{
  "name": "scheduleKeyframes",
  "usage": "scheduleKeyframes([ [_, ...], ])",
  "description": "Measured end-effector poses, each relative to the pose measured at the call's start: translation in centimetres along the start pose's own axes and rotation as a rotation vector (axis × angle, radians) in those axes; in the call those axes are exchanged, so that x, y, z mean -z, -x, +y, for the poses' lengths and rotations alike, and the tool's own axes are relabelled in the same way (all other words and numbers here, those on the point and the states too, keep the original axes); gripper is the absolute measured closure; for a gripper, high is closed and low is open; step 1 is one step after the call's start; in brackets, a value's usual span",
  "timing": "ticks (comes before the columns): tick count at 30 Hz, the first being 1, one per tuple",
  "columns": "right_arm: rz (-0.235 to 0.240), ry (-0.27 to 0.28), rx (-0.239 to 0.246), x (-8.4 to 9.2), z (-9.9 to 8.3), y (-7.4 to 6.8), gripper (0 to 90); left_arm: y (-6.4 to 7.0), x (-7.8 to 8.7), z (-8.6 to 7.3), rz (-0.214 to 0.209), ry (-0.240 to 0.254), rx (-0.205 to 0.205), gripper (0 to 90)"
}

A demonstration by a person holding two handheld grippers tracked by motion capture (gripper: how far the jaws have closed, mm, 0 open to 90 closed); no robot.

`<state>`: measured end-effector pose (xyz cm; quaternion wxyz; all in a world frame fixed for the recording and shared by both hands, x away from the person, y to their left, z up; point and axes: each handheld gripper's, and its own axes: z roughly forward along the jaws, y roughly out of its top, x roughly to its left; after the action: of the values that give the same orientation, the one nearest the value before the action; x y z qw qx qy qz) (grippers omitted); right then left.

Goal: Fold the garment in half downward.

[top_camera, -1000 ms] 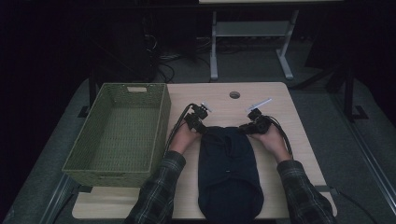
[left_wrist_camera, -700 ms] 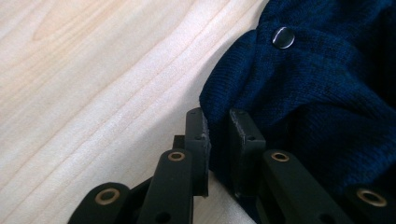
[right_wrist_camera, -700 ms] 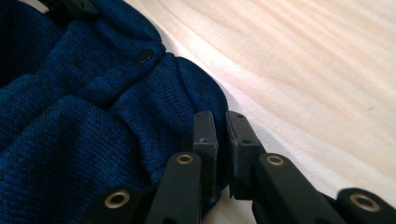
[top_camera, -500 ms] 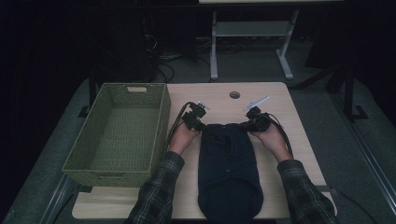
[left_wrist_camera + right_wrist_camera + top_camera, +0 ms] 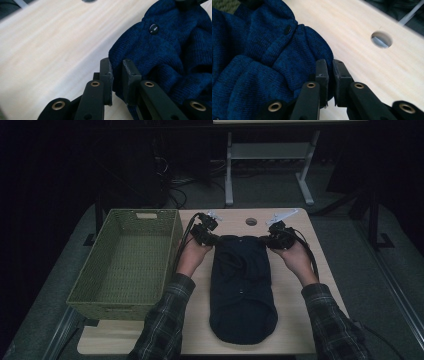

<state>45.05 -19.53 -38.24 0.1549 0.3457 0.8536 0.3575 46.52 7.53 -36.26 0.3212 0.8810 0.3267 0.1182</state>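
The green woven basket point(image 5: 125, 265) to the outside of the left gripper point(image 5: 206, 234) holds nothing and stands just beside the dark blue knitted sweater point(image 5: 242, 287), which lies folded lengthwise on the wooden table point(image 5: 295, 285). The left gripper's jaws have just been closing and now pinch the sweater's far left corner. The right gripper point(image 5: 276, 237) has done the same and clamps the far right corner. This looks like a fold in hand: the next move probably calls for carrying both corners together toward the person, level, so the cloth doubles over evenly.
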Motion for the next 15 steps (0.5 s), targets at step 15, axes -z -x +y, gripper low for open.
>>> scheduleKeyframes([
  [15, -0.094, 0.128, 0.044, 3.9, 3.7, -0.1, 83.3, 0.8, 3.6, 2.4, 0.063, 0.090, -0.041, 79.5],
])
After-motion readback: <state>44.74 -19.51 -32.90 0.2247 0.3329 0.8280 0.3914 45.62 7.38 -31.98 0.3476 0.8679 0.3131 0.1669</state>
